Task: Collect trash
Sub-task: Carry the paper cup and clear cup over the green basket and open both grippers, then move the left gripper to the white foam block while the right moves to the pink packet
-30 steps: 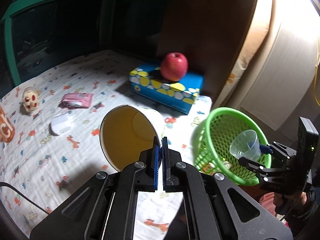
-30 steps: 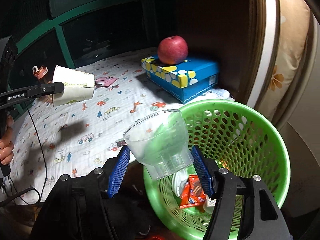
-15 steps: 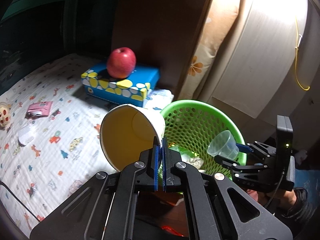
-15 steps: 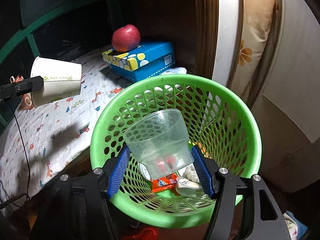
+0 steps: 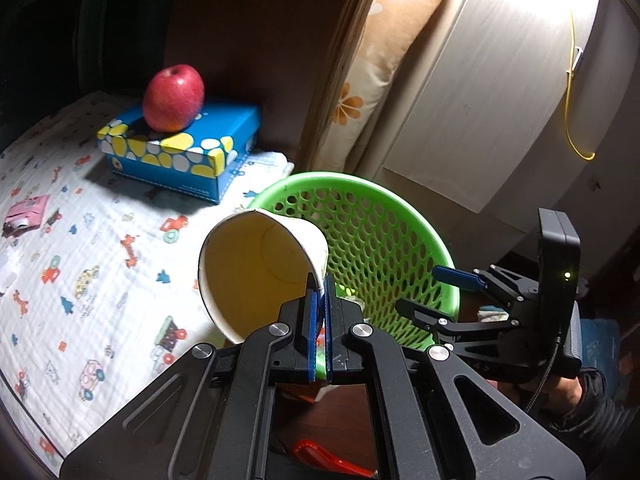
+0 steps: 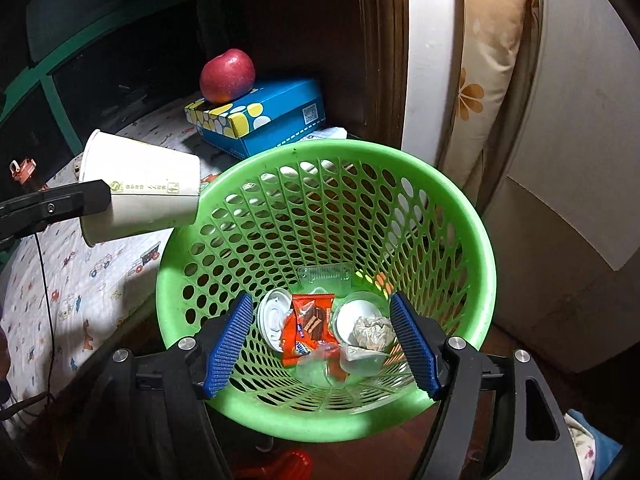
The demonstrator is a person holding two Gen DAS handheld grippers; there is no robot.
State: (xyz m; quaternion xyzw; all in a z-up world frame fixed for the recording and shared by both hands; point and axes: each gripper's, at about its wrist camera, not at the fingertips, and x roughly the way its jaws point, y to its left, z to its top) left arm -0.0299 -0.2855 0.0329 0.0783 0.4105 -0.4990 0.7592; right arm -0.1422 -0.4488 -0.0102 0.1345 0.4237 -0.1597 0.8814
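My left gripper (image 5: 319, 300) is clamped on the rim of the paper cup (image 5: 256, 268), cup tipped on its side, mouth toward my camera, hanging at the near edge of the green basket (image 5: 400, 216), beside the bed sheet (image 5: 80, 240). My right gripper (image 6: 322, 344) sits over the basket, jaws spread and just been opening, nothing between the pads (image 6: 230, 344). The clear plastic cup (image 6: 320, 364) lies at the basket bottom with an orange wrapper (image 6: 308, 326), a white lid (image 6: 274, 316) and crumpled paper (image 6: 372, 332). An apple (image 5: 174, 98) rests on the blue box (image 5: 180, 148) on the bed, well apart from the basket.
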